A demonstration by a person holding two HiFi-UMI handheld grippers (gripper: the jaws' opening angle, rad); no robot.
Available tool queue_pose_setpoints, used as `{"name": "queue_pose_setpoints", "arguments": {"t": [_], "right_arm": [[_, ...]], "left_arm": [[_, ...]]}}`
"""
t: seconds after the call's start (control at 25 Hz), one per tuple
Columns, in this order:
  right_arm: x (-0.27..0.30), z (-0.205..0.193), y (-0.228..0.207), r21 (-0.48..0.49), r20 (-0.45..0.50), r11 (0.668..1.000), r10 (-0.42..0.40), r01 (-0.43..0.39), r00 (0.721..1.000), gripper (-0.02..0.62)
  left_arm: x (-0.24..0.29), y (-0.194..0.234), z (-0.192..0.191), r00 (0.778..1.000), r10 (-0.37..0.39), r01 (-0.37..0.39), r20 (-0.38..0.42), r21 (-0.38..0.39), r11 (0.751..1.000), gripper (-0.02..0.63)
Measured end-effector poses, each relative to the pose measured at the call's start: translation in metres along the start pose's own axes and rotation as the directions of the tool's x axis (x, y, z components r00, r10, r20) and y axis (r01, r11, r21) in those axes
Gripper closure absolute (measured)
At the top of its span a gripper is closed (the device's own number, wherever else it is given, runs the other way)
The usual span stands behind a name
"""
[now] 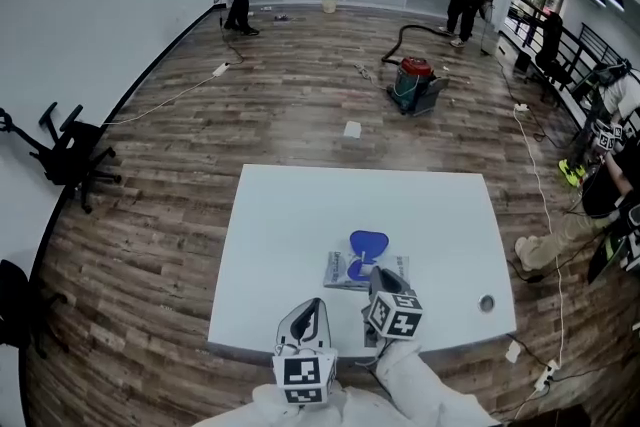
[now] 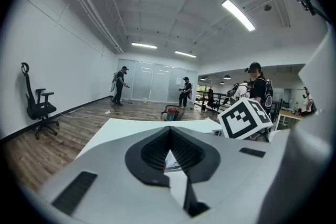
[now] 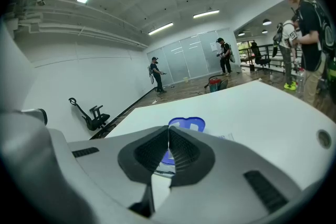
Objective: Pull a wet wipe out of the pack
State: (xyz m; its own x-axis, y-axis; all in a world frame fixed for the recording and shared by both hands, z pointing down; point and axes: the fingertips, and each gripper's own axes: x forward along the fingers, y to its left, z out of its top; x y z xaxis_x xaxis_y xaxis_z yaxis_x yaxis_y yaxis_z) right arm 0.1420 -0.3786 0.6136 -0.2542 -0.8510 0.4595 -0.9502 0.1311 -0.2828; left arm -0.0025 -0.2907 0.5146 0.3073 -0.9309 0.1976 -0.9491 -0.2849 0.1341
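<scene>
Finds, in the head view, the wipe pack (image 1: 340,271) flat on the white table (image 1: 290,215), blue lid (image 1: 368,243) raised (right gripper (image 1: 379,273) over its near edge, left gripper (image 1: 317,302) beside), then in the left gripper view jaws clenched on nothing, and in the right gripper view likewise, lid just beyond.

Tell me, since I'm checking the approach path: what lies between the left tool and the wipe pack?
Nothing. In the head view, only bare white table separates the left tool from the wipe pack, whose blue lid stands open.
</scene>
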Motion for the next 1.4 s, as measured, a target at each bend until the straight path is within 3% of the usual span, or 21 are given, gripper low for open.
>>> {"name": "queue_pose_setpoints", "arguments": {"t": [0.8,1.4], "right_arm": [[-0.020,0.017,0.012,-0.009,0.044,1.000,-0.001,0.001,0.999,0.583],[-0.037,0.046,0.027,0.008,0.129,1.000,0.028,-0.029,0.991,0.583]], "left_arm": [[-0.021,-0.004,0.012,0.999,-0.004,0.004,0.049,-0.001,1.000,0.606],[-0.026,-0.004,0.017,0.998,-0.017,0.017,0.062,0.008,1.000,0.606]]}}
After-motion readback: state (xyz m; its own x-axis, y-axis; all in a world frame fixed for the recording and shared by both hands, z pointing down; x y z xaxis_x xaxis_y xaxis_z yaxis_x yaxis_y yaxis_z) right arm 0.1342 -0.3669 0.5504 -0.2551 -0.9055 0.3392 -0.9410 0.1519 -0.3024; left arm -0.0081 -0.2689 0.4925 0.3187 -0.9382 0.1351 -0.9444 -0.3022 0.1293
